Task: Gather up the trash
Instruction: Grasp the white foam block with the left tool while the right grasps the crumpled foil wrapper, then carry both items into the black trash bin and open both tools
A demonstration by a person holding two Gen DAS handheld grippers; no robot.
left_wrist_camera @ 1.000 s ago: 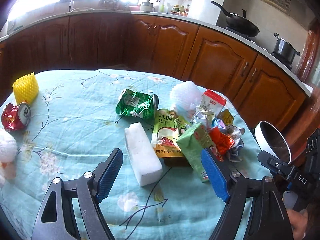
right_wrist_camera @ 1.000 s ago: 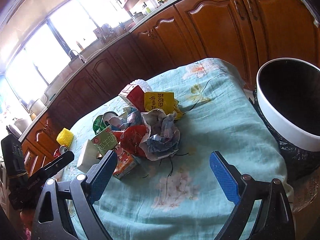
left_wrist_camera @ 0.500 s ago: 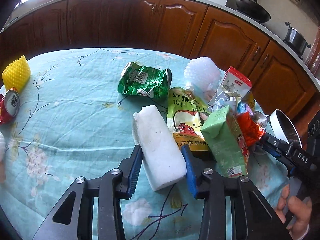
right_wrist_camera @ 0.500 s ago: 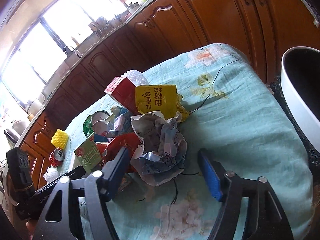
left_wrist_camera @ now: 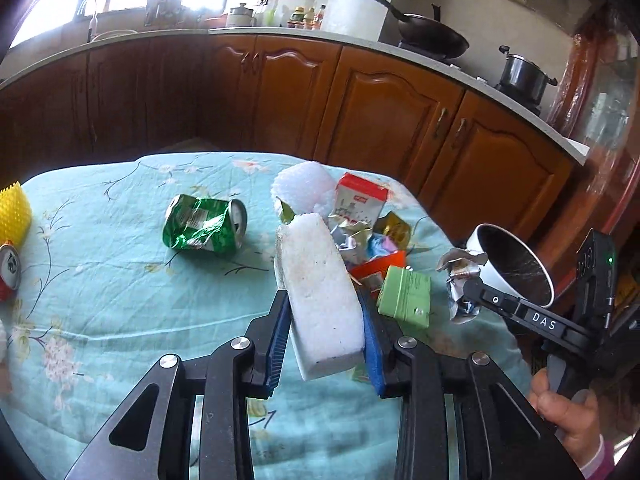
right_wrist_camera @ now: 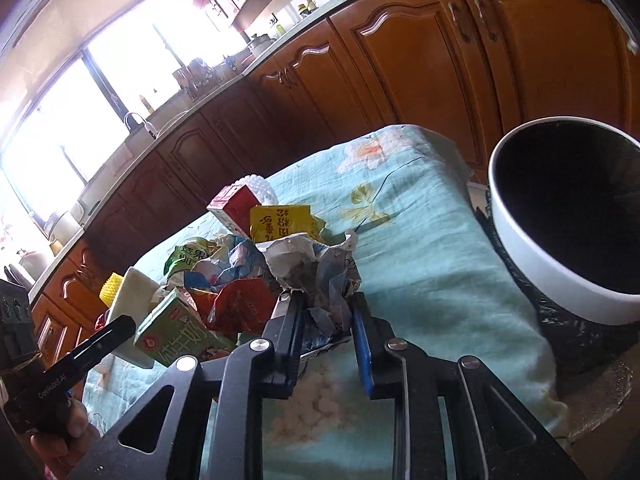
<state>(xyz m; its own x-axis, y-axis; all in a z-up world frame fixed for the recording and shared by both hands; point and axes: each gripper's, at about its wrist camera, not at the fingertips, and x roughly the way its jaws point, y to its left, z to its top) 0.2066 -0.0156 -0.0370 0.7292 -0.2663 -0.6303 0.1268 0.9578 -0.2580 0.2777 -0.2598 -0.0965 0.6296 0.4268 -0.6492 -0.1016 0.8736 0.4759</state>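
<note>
white foam block [left_wrist_camera: 320, 288] sits clamped between the blue pads of the left gripper [left_wrist_camera: 325, 332] in the left wrist view, the jaws closing in on it, its far end tilted up and away over the teal flowered tablecloth [left_wrist_camera: 120, 280]. just beyond and to the right of it lies a heap of litter: a green carton [left_wrist_camera: 405, 298] beside the right pad, a red and white carton [left_wrist_camera: 360, 200] farther back, a white bubbly wad [left_wrist_camera: 302, 184] behind that. a crushed green can [left_wrist_camera: 204, 226] lies apart to the left of the heap, and at the far left edge stand a yellow foam net [left_wrist_camera: 14, 214] and a red can [left_wrist_camera: 8, 268]. at the right the right gripper [left_wrist_camera: 466, 290] carries a crumpled foil wrapper [left_wrist_camera: 460, 280] in front of the white-rimmed bin [left_wrist_camera: 512, 268], with a hand [left_wrist_camera: 568, 412] on its handle.

right wrist view: the right gripper [right_wrist_camera: 326, 312] has its jaws closing on the crumpled foil wrapper [right_wrist_camera: 316, 268], which bulges up between the pads. behind it are a yellow packet [right_wrist_camera: 280, 220] and the red and white carton [right_wrist_camera: 236, 208]; left of it a red wrapper [right_wrist_camera: 236, 304] and the green carton [right_wrist_camera: 176, 336]. the foam block [right_wrist_camera: 132, 300] shows at the left behind one finger of the left gripper [right_wrist_camera: 90, 346]. the bin [right_wrist_camera: 560, 216], lined with a black bag, stands at the table's right edge, well apart from the heap.
</note>
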